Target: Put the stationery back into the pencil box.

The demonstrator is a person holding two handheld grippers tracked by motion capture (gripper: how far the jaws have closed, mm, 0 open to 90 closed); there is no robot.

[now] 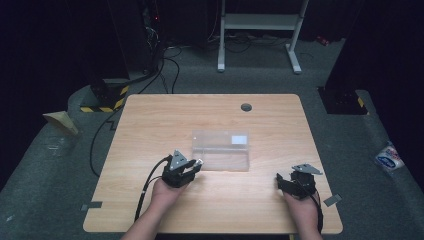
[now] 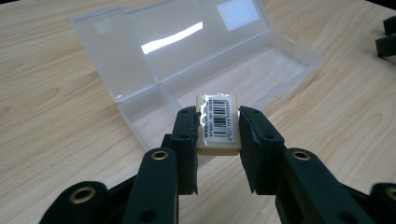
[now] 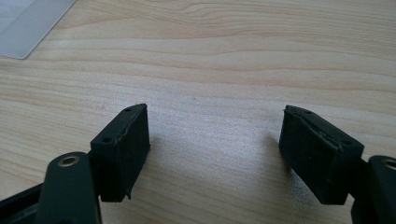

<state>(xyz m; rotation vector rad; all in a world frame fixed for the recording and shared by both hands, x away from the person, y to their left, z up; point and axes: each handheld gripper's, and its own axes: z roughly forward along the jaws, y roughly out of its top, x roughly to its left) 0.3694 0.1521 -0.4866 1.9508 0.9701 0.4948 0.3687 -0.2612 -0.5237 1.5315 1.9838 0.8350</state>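
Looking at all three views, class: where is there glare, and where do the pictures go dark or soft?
Left gripper view: a bright streak of glare on the box lid and on the eraser; the near jaws look soft. High view: the table is lit, the room around it nearly black. Right gripper view: even light, faint shadows under the open jaws.

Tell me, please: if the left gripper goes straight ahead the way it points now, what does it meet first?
Most likely the clear plastic case, lying open right ahead. The left gripper, shut on a barcoded eraser, points at the case's near wall; the exact height is unclear, so it might pass over the rim into the tray.
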